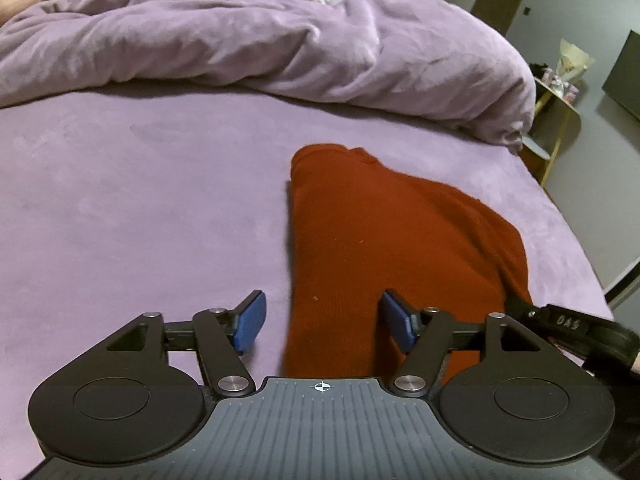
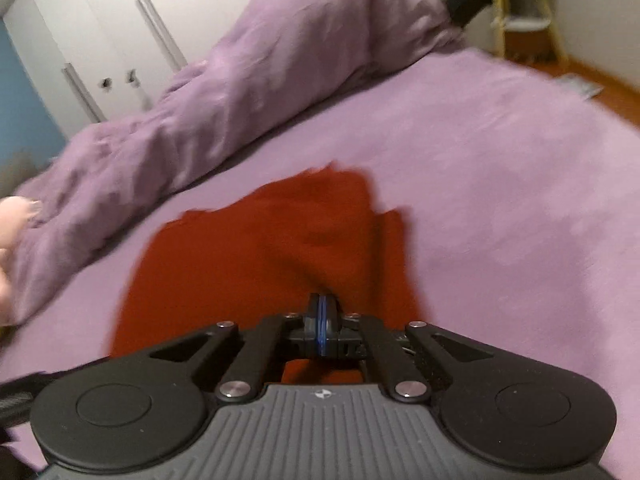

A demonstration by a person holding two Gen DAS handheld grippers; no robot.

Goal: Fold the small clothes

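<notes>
A rust-red knitted garment (image 1: 384,240) lies partly folded on the purple bed sheet (image 1: 140,200). My left gripper (image 1: 324,320) is open, its blue pads on either side of the garment's near left edge, just above it. In the right wrist view the same garment (image 2: 256,248) lies under my right gripper (image 2: 322,312), whose blue pads are closed together on a raised fold of the red cloth. The right gripper's body also shows at the left wrist view's right edge (image 1: 576,328).
A crumpled purple duvet (image 1: 280,40) is heaped along the far side of the bed. White wardrobe doors (image 2: 120,20) stand behind it. A small yellow-framed side table (image 1: 556,108) with items stands past the bed's right edge, on a wooden floor (image 2: 600,84).
</notes>
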